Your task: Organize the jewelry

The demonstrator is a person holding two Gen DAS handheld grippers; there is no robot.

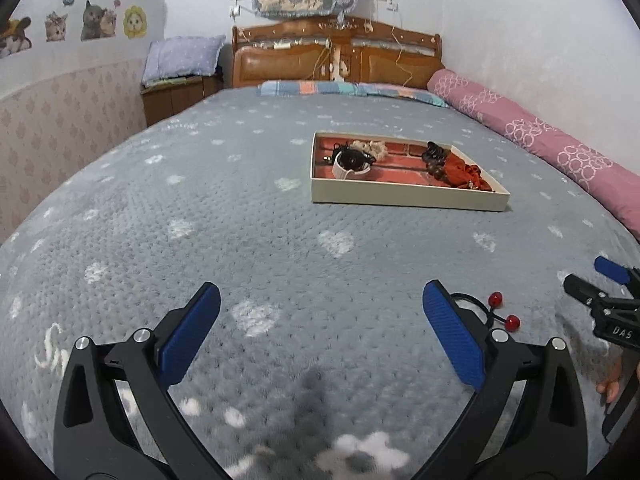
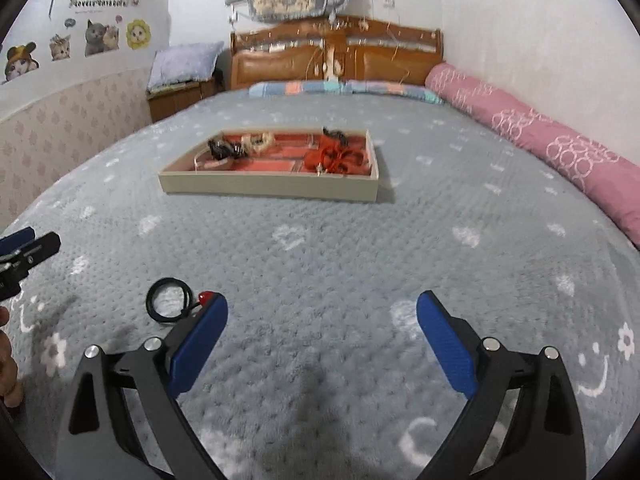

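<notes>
Here: jewelry tray [image 1: 404, 194] on bed [image 1: 248, 216], partly filled.
Hair tie [image 2: 170, 305] with red beads lies on blanket between both grippers; left gripper [image 1: 320, 330] spread, empty; right gripper [image 2: 322, 338] spread, empty.

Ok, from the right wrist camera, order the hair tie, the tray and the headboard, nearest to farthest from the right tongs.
1. Hair tie: on the blanket just left of the right tongs, beside the left pad.
2. Tray: mid-bed, ahead and slightly left.
3. Headboard: at the far end of the bed, against the wall.
</notes>
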